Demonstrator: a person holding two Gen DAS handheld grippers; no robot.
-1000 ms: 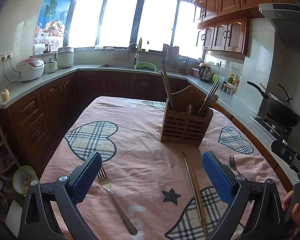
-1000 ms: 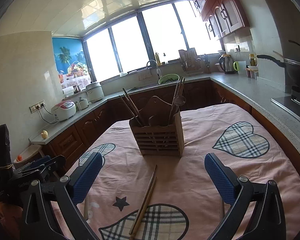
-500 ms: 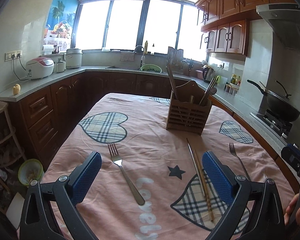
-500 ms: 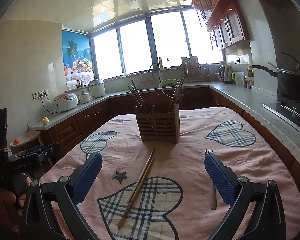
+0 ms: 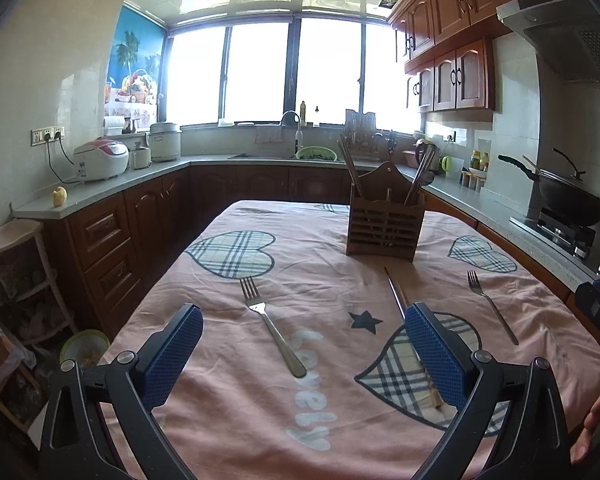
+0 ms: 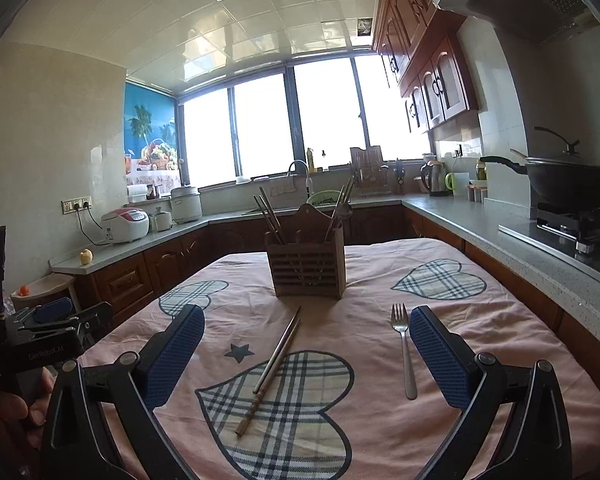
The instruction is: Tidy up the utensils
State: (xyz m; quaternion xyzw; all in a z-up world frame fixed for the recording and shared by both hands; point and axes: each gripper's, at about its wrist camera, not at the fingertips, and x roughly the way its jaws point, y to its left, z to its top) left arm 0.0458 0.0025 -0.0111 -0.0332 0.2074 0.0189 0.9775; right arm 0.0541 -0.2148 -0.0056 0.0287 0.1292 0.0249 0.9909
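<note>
A slatted wooden utensil holder point(image 5: 384, 226) point(image 6: 307, 264) stands mid-table with chopsticks and a ladle in it. On the pink cloth lie a fork point(image 5: 272, 326) at the left, a pair of chopsticks point(image 5: 398, 300) point(image 6: 274, 364) in the middle, and a second fork point(image 5: 492, 306) point(image 6: 404, 350) at the right. My left gripper point(image 5: 303, 354) hovers open over the near edge, with the left fork between its fingers' lines. My right gripper point(image 6: 306, 354) is open too, above the chopsticks, its right finger point(image 6: 440, 360) beside the second fork. Neither holds anything.
A pink tablecloth with plaid hearts covers the table point(image 5: 340, 420). Counters run round the room with rice cookers point(image 5: 100, 160), a sink point(image 5: 300, 154) and a wok point(image 5: 572, 198) on a stove at the right. A low shelf point(image 5: 16, 280) stands left of the table.
Both grippers have drawn back from the holder and tilted up, so the holder looks smaller and farther. More of the cloth and both forks have come into view. Both stay open.
</note>
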